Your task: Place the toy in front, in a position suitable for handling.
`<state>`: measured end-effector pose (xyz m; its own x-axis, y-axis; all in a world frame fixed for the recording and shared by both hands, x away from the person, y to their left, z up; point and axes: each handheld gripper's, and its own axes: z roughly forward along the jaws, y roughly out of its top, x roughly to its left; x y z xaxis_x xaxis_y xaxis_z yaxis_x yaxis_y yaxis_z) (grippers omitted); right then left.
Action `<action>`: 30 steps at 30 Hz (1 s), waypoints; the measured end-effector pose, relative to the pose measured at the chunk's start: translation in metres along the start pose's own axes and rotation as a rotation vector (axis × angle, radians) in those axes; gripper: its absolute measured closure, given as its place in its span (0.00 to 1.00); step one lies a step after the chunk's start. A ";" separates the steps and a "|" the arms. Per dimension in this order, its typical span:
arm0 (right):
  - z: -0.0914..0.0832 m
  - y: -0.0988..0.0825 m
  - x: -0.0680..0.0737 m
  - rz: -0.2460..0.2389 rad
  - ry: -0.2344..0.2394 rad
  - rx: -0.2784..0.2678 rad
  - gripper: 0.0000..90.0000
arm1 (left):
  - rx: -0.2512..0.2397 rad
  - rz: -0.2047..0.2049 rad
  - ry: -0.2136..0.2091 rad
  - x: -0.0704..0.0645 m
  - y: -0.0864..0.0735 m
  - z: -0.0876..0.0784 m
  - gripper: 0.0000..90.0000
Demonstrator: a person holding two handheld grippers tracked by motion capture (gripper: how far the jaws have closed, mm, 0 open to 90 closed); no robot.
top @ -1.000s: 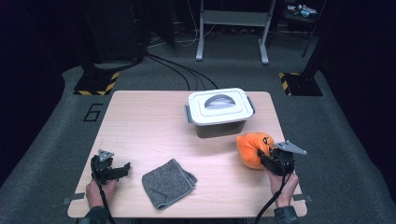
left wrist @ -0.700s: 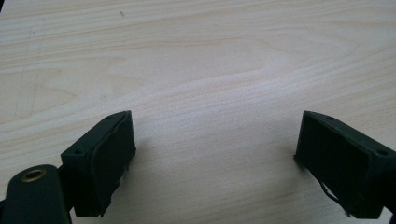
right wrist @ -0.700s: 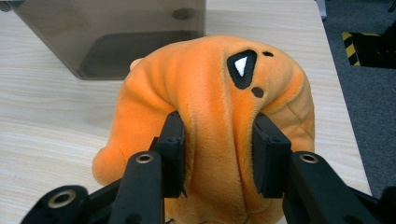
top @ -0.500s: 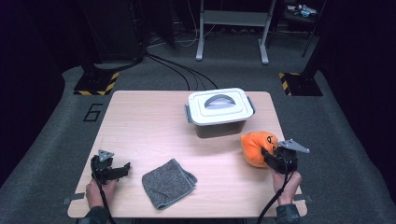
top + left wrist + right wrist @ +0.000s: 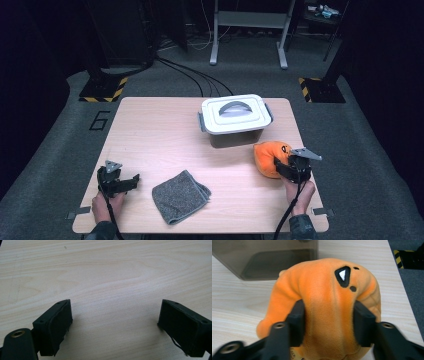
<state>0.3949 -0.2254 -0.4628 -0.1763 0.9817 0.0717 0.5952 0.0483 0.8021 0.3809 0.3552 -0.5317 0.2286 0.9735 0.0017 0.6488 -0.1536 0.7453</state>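
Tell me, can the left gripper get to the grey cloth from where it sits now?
Probably yes. The left gripper rests on the table with its jaws open and nothing between them, and the grey cloth lies just beside it with bare wood between.

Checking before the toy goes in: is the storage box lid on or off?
On. The white lid sits flat over the box, grey handle lying down on top, side latches at its ends. Whether they are clipped, cannot tell.
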 end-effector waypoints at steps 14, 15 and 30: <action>-0.038 0.003 0.011 -0.046 0.075 -0.027 0.15 | 0.006 0.001 -0.003 0.000 0.000 0.000 0.13; -0.039 0.002 0.014 -0.057 0.087 -0.031 0.14 | 0.004 0.001 -0.002 0.000 0.000 0.000 0.13; -0.031 -0.019 0.073 -0.169 0.244 0.029 0.06 | 0.000 0.000 0.000 0.000 0.000 0.000 0.13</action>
<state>0.3467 -0.1601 -0.4544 -0.4557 0.8863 0.0821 0.5627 0.2154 0.7981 0.3809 0.3552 -0.5317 0.2285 0.9735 0.0016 0.6487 -0.1535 0.7454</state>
